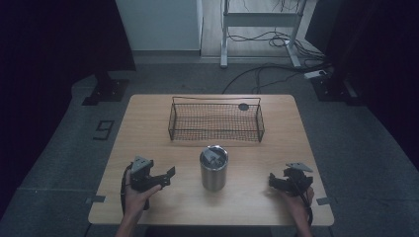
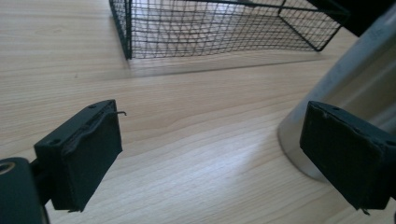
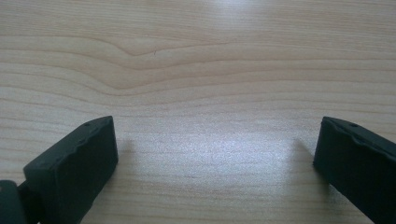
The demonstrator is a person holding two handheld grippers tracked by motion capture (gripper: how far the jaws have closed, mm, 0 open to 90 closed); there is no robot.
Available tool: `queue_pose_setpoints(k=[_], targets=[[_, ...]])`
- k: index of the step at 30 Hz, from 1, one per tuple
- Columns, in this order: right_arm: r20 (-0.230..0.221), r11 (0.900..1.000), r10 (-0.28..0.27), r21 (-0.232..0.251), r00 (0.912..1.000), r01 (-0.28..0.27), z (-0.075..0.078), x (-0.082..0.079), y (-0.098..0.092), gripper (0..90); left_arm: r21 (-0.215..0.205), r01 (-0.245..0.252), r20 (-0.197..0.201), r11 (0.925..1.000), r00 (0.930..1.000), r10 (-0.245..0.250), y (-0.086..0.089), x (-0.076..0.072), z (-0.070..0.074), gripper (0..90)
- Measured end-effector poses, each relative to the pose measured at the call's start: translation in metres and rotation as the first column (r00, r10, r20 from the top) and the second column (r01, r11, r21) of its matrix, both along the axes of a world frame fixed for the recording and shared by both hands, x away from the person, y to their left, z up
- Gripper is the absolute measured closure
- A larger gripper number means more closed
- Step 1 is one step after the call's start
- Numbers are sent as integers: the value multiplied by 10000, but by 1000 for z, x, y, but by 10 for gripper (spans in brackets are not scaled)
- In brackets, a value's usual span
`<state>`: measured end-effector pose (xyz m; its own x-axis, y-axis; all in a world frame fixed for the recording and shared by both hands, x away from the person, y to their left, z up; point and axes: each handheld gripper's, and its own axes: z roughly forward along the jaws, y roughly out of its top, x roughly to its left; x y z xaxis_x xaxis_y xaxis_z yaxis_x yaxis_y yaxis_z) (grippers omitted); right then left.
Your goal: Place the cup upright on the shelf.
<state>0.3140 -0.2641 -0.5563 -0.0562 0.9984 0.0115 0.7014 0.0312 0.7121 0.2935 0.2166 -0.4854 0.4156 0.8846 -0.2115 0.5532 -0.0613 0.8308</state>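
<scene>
Steel tumbler (image 1: 214, 168) stands mid-table before wire basket (image 1: 216, 120) in high view, left gripper (image 1: 163, 177) and right gripper (image 1: 275, 181) flanking it; left gripper view: jaws spread, tumbler (image 2: 345, 88) just right; right gripper view: jaws spread over bare wood—approach step, next likely a sideways closing.

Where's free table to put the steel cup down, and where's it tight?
Bare wood lies left of the wire basket to the table edge, right of it too, and along the near edge between left gripper and right gripper. Tight: the strip between basket and steel cup.
</scene>
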Motion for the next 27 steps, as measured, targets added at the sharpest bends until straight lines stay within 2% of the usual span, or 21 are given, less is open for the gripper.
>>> queue_pose_setpoints(k=[5,11,19,27], targets=[[9,10000,63,-6,10000,-63,0,0,-1,0,-28,251,153,9997,9996,-250,-10,-3,8,52],[4,10000,68,1,10000,-68,0,0,-1,0,41,831,227,9965,9963,-832,-23,-4,15,38],[23,9999,102,-12,9999,-102,0,0,-1,0,-62,1413,389,9899,9892,-1410,-36,-4,24,38],[24,9999,105,-7,9999,-105,0,0,-1,0,-35,1843,323,9829,9824,-1841,-53,-2,27,37]])
